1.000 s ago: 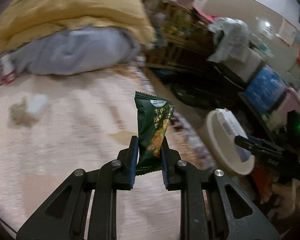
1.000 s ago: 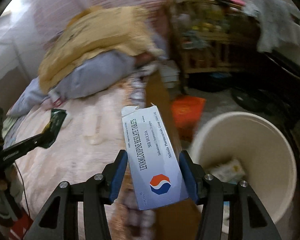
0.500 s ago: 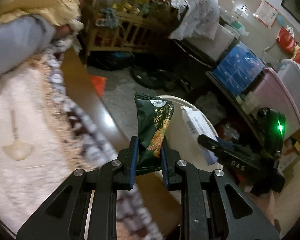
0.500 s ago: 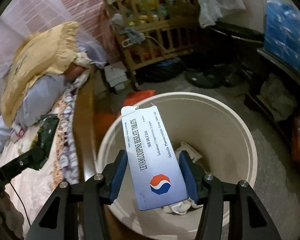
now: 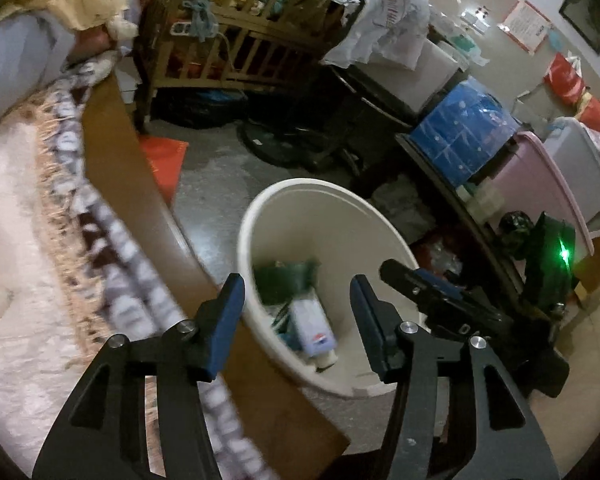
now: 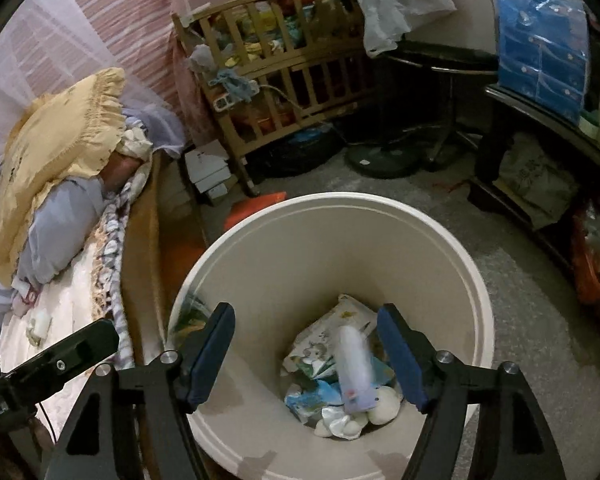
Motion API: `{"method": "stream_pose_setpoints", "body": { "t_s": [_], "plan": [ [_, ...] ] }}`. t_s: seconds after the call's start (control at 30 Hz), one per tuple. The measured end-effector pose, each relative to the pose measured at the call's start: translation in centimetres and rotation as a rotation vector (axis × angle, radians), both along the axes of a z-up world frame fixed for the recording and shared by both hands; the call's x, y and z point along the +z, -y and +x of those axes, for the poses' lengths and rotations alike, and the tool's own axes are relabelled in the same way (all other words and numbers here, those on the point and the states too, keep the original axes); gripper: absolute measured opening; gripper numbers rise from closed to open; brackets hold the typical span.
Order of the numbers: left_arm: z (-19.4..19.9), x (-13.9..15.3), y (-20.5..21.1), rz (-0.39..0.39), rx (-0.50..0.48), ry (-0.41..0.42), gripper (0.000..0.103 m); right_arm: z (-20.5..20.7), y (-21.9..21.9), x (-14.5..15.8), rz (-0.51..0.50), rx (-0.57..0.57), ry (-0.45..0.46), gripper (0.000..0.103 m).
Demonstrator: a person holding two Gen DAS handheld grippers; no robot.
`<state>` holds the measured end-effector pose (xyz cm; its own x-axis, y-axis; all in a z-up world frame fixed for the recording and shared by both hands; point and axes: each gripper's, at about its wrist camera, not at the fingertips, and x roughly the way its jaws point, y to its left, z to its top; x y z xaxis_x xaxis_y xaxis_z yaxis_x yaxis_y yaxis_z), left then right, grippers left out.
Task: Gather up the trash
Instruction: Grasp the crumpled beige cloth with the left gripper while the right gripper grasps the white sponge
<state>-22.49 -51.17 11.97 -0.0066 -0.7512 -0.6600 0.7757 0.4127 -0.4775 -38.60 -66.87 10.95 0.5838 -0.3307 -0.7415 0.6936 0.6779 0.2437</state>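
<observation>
A cream round trash bin (image 5: 260, 216) (image 6: 476, 292) stands on the floor beside the bed. My left gripper (image 5: 296, 312) is open and empty above the bin's near rim. The green snack packet (image 5: 286, 282), blurred, is inside the bin near its wall. My right gripper (image 6: 306, 344) is open and empty over the bin. The white tablet box (image 6: 354, 372), blurred, lies among wrappers and crumpled tissues at the bottom; it also shows in the left wrist view (image 5: 312, 324). The right gripper appears in the left wrist view (image 5: 432, 292).
The bed (image 5: 16, 240) with a fringed blanket and wooden side board (image 5: 140, 184) lies left of the bin. A yellow pillow (image 6: 56, 148) lies on it. A wooden crib (image 6: 284, 80), a fan base (image 6: 384, 156), and shelves with blue packs (image 5: 464, 128) surround the floor.
Both grippers opened and let go. The snack packet and the tablet box dropped into the bin. The left gripper moved closer over the bin.
</observation>
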Motion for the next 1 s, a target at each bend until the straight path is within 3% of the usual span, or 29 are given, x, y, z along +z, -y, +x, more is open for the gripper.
{"method": "stream_pose_setpoints", "body": {
  "t_s": [0.3, 0.5, 0.67, 0.83, 1.0],
  "plan": [
    [4.3, -0.3, -9.5, 0.065, 0.202, 0.121, 0.053, 4.4, -5.5, 0.7, -0.015, 0.209, 0.003, 0.071],
    [8.8, -0.8, -17.6, 0.131, 0.371, 0.175, 0.053, 10.0, -11.1, 0.6, 0.009, 0.404, 0.011, 0.071],
    [14.0, -1.8, -24.4, 0.201, 0.536, 0.211, 0.053, 15.5, -16.2, -0.1, 0.044, 0.558, 0.013, 0.071],
    [21.2, -3.7, -30.2, 0.282, 0.701, 0.223, 0.062, 21.4, -20.8, -1.2, 0.051, 0.68, -0.015, 0.072],
    [27.0, -5.7, -33.2, 0.283, 0.795, 0.194, 0.062, 27.3, -24.8, -2.0, 0.052, 0.78, -0.028, 0.072]
  ]
}}
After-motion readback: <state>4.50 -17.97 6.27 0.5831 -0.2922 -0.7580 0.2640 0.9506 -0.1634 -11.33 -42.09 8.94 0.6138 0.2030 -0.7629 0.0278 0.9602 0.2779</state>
